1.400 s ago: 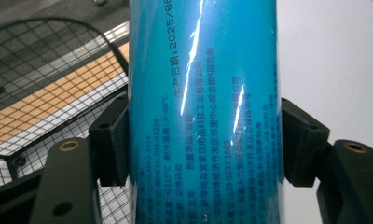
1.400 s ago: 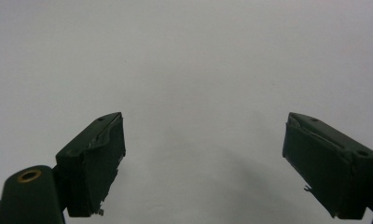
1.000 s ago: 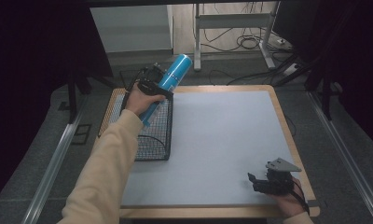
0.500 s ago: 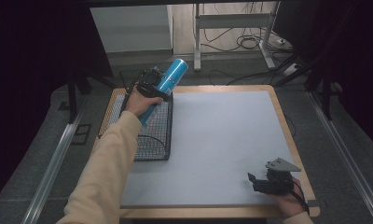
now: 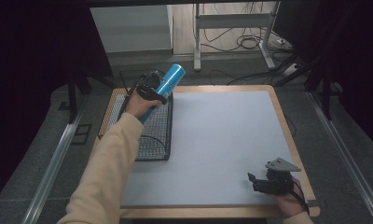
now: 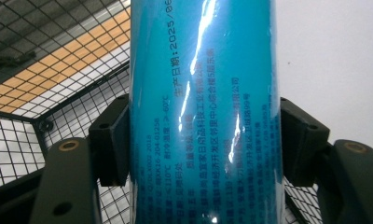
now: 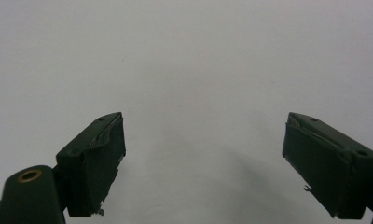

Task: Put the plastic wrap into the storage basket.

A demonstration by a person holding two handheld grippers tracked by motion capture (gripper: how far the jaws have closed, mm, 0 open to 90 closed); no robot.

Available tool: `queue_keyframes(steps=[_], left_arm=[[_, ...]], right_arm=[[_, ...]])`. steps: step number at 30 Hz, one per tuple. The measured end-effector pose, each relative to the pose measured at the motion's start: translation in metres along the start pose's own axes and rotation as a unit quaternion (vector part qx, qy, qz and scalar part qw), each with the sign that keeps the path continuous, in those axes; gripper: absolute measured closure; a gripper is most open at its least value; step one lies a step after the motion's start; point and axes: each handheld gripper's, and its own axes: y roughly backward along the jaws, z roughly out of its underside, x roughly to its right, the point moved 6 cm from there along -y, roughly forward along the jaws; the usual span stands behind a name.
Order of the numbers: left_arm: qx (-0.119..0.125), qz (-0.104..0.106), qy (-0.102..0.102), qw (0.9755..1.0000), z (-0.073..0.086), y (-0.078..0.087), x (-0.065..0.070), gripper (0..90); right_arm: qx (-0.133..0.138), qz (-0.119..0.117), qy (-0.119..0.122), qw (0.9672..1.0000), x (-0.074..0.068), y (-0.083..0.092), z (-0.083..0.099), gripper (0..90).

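While idling nearest, at the close right corner and well apart from the wire basket (image 5: 147, 135), sits the right gripper (image 5: 255, 182) with jaws spread wide and holding nothing over the bare grey mat (image 5: 222, 140). Farther off, above the basket's far end, tilts the blue tube (image 5: 163, 88), clamped between the closed jaws of the left gripper (image 6: 204, 144), pads pressed on either flank partway along its length. Looks stiff, probably light, with a glossy, likely slippery wrap; best gripped across the middle, squarely, to stop it twisting or sliding.
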Motion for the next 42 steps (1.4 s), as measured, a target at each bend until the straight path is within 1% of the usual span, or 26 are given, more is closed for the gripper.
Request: queue_keyframes(steps=[3,4,9,10,12,13,14,18,20,22,23,25,28,30,32,33,34,35,36,39,42], left_arm=[[-0.010,-0.006,-0.003,0.9999,0.002,-0.004,-0.002,31.8],[-0.018,-0.011,-0.005,0.9998,0.003,-0.008,-0.002,31.8],[-0.022,-0.015,-0.002,0.9996,0.004,-0.010,-0.005,31.8],[-0.029,-0.018,-0.001,0.9994,0.005,-0.012,-0.006,31.8],[-0.033,-0.021,-0.002,0.9992,0.006,-0.013,-0.006,31.7],[-0.037,-0.027,-0.007,0.9989,0.007,-0.015,-0.007,31.7],[-0.047,-0.036,-0.013,0.9981,0.009,-0.017,-0.007,31.7],[-0.070,-0.043,-0.011,0.9966,0.014,-0.024,-0.009,31.8],[-0.079,-0.050,-0.019,0.9954,0.016,-0.026,-0.010,31.8],[-0.079,-0.054,-0.015,0.9953,0.016,-0.027,-0.010,31.8],[-0.086,-0.057,-0.022,0.9944,0.016,-0.027,-0.011,31.7],[-0.084,-0.062,-0.020,0.9943,0.015,-0.029,-0.010,31.6],[-0.095,-0.074,-0.028,0.9924,0.015,-0.033,-0.010,31.5],[-0.092,-0.082,-0.038,0.9917,0.012,-0.031,-0.010,31.1],[-0.088,-0.086,-0.042,0.9915,0.011,-0.030,-0.009,31.0],[-0.081,-0.086,-0.041,0.9921,0.010,-0.029,-0.009,30.8],[-0.070,-0.085,-0.039,0.9932,0.009,-0.028,-0.009,30.5],[-0.058,-0.081,-0.030,0.9945,0.008,-0.027,-0.009,30.6],[-0.056,-0.081,-0.030,0.9947,0.007,-0.027,-0.009,30.5],[-0.058,-0.086,-0.031,0.9941,0.009,-0.030,-0.010,28.2],[-0.060,-0.083,-0.024,0.9944,0.011,-0.030,-0.011,23.2]], right_arm=[[0.001,0.000,0.000,1.0000,0.000,0.000,0.000,13.4],[0.000,0.001,0.000,1.0000,0.000,0.000,0.000,13.4],[0.000,0.000,0.000,1.0000,0.000,0.000,0.000,13.4],[0.000,-0.001,0.000,1.0000,0.000,0.000,0.000,13.4],[0.000,-0.001,0.000,1.0000,0.000,0.000,0.000,13.4],[0.000,-0.001,0.000,1.0000,0.000,0.000,0.000,13.4],[0.000,0.000,0.000,1.0000,0.000,0.000,0.000,13.4],[0.000,0.000,-0.001,1.0000,0.000,0.000,0.000,13.4],[0.000,0.000,-0.001,1.0000,0.000,0.000,0.000,13.5],[0.000,-0.001,-0.001,1.0000,0.000,0.000,0.000,13.5],[0.000,-0.001,-0.001,1.0000,0.000,0.000,0.000,13.6],[-0.002,-0.001,-0.002,1.0000,0.000,0.000,0.000,13.6],[-0.002,0.000,-0.002,1.0000,0.000,0.000,0.000,13.6],[-0.002,-0.001,-0.003,1.0000,0.001,0.000,0.000,13.6],[-0.003,0.000,-0.003,1.0000,0.001,0.000,0.001,13.6],[-0.003,0.000,-0.003,1.0000,0.001,0.000,0.001,13.6],[-0.004,0.000,-0.002,1.0000,0.001,0.000,0.001,13.6],[-0.003,0.000,-0.002,1.0000,0.000,0.000,0.001,13.6],[-0.003,0.000,-0.002,1.0000,0.000,0.000,0.001,13.6],[-0.003,0.000,-0.002,1.0000,0.001,0.000,0.001,13.6],[-0.003,0.000,-0.002,1.0000,0.001,0.000,0.001,13.6]])
